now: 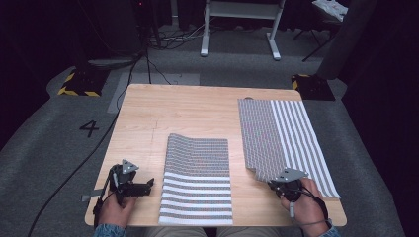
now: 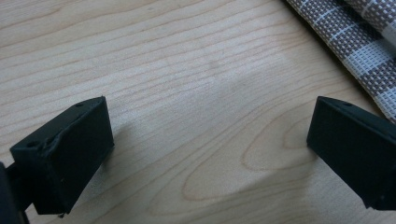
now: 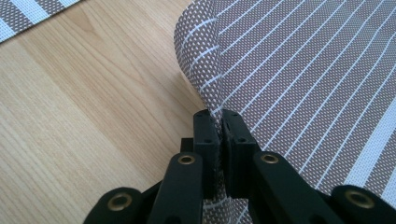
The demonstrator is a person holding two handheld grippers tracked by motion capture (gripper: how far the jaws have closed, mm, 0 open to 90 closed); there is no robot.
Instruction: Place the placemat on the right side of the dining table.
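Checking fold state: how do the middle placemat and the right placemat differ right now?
1. The middle placemat lies free on the table; the right placemat is pinched at its near corner by the right gripper.
2. The middle placemat reaches the table's near edge; the right placemat reaches toward the far edge.
3. The left gripper, jaws open, sits beside the middle placemat without touching it.
Shared: the same brown-and-white striped weave.

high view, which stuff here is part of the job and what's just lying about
In the job:
right placemat, its edge pinched
right gripper, shut on it
left gripper, open over bare wood
middle placemat
table

Lying about:
floor cables
white frame
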